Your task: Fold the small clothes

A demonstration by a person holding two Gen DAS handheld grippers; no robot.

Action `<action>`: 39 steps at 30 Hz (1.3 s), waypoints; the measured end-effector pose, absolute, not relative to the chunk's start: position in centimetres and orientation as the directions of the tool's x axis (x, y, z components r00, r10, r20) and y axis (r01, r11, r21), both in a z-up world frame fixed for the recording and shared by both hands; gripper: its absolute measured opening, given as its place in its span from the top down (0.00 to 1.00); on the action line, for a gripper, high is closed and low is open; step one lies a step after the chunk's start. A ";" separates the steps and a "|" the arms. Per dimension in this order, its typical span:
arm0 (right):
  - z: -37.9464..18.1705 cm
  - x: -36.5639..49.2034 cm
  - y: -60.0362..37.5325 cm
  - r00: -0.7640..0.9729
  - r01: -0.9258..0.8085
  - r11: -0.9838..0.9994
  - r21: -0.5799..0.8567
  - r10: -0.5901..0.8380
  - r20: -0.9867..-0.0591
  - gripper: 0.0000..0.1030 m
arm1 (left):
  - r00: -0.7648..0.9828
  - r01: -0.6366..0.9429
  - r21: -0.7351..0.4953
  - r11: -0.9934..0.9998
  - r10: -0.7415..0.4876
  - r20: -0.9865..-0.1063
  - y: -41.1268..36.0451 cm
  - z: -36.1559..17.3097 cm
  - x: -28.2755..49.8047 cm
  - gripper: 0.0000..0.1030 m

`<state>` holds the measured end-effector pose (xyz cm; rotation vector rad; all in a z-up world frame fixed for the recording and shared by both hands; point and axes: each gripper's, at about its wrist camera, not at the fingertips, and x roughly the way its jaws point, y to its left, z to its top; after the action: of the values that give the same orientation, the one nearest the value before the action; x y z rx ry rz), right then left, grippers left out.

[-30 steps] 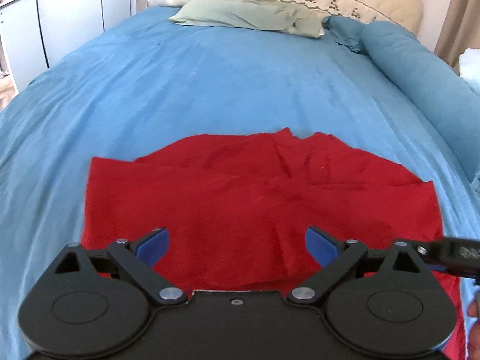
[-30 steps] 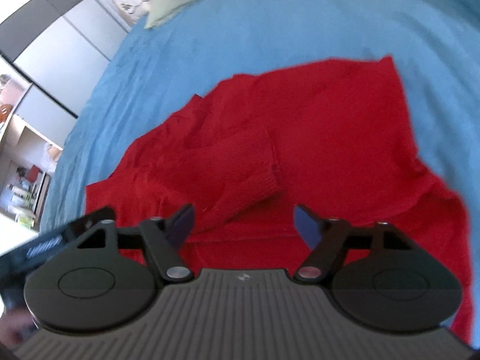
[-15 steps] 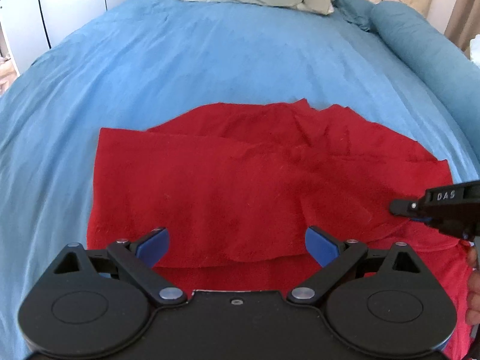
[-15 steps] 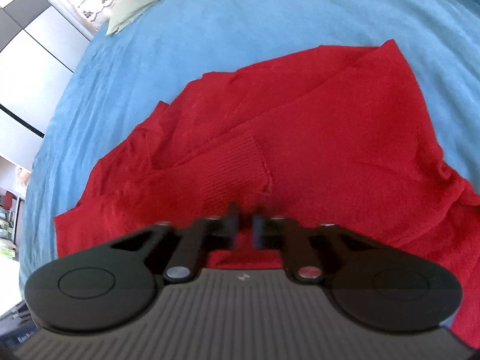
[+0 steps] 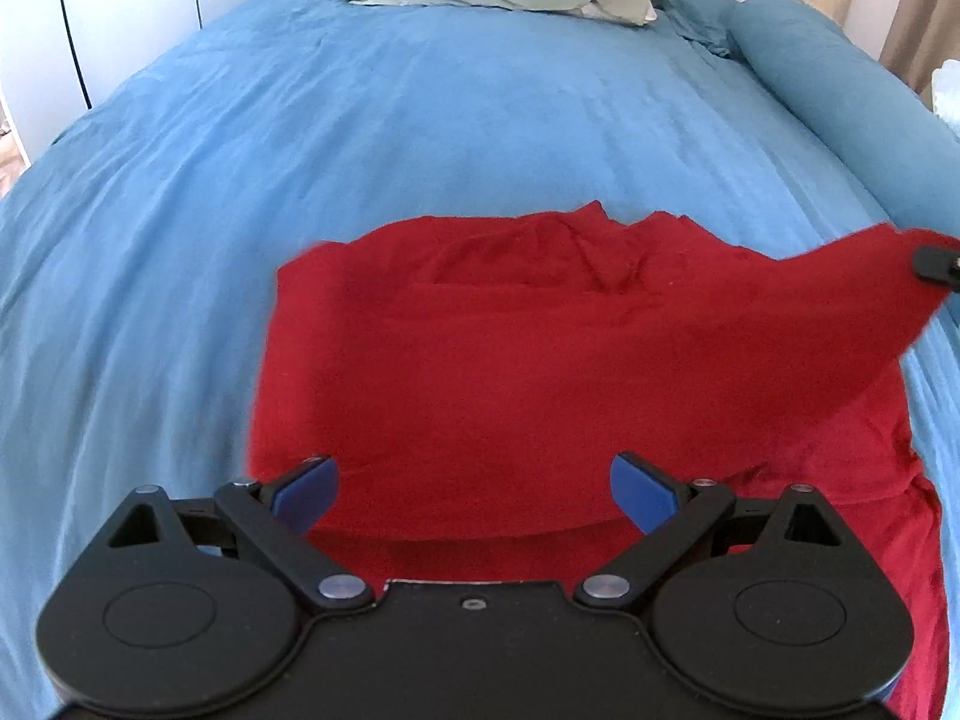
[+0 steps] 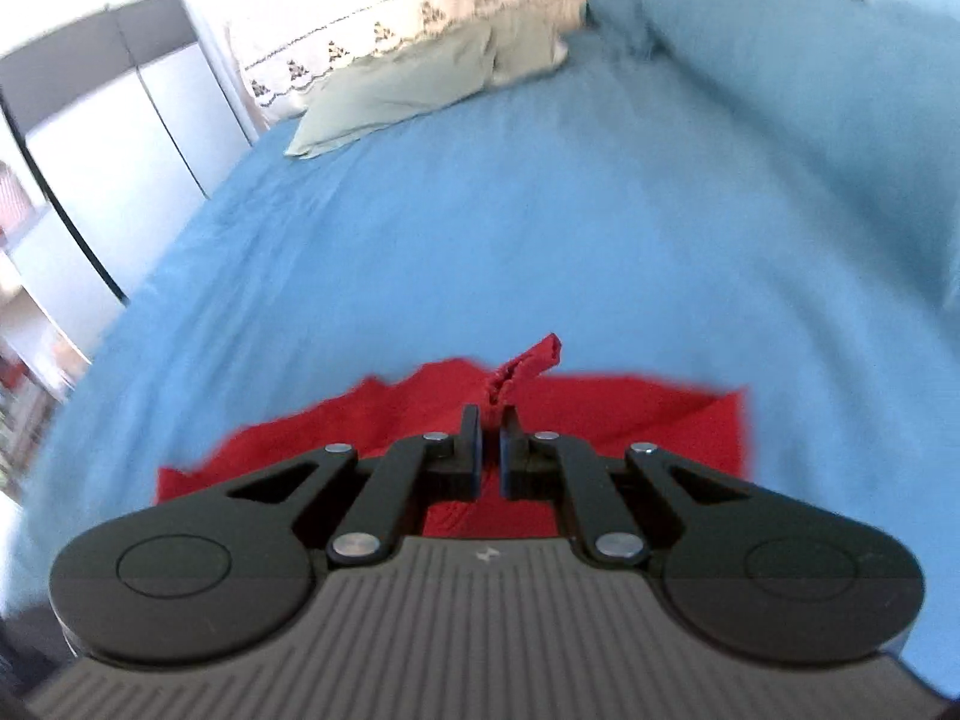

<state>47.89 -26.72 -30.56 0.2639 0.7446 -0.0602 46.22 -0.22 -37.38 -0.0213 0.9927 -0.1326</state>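
Your right gripper (image 6: 491, 441) pinches the red garment's (image 5: 540, 372) cuff, raised ahead of its fingertips; your left gripper (image 5: 474, 489) hangs spread above the body. Pull hard and the slim bite slips.

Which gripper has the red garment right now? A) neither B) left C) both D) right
D: the right gripper is shut on a bunched bit of the red garment, lifting that side off the blue bedspread; the left gripper hangs open over the cloth, holding nothing.
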 end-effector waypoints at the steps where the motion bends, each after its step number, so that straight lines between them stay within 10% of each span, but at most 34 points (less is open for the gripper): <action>1: -30.8 47.6 -27.1 0.730 0.140 0.977 0.160 0.007 -0.683 0.80 | 0.536 0.101 -0.078 0.992 -0.121 -0.835 -0.3 -37.5 46.2 0.04; 14: -39.5 47.2 -29.4 0.586 0.228 0.973 0.029 -0.114 -0.802 0.75 | 0.519 0.139 -0.048 0.989 -0.114 -0.847 -1.5 -38.9 47.4 0.04; 17: -39.5 46.7 -29.6 0.573 0.252 0.968 -0.001 -0.150 -0.806 0.58 | 0.520 0.142 -0.034 0.989 -0.103 -0.848 -1.7 -39.2 48.3 0.04; 19: -38.4 46.0 -28.8 0.629 0.207 0.978 -0.016 -0.145 -0.763 0.12 | 0.518 0.140 -0.030 0.990 -0.099 -0.850 -1.7 -39.5 48.8 0.04; 21: -37.7 45.4 -27.7 0.701 0.132 0.991 -0.033 -0.117 -0.704 0.00 | 0.515 0.139 -0.025 0.990 -0.093 -0.852 -1.7 -40.0 49.2 0.04; 39: -39.8 46.9 -28.8 0.701 0.077 0.997 0.027 -0.034 -0.712 0.00 | 0.606 0.131 0.040 0.991 -0.049 -0.794 -2.3 -37.3 47.5 0.01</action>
<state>46.86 -28.81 -39.85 0.0564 0.7919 -0.0620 47.51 -2.34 -37.29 0.0972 0.9137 -0.1044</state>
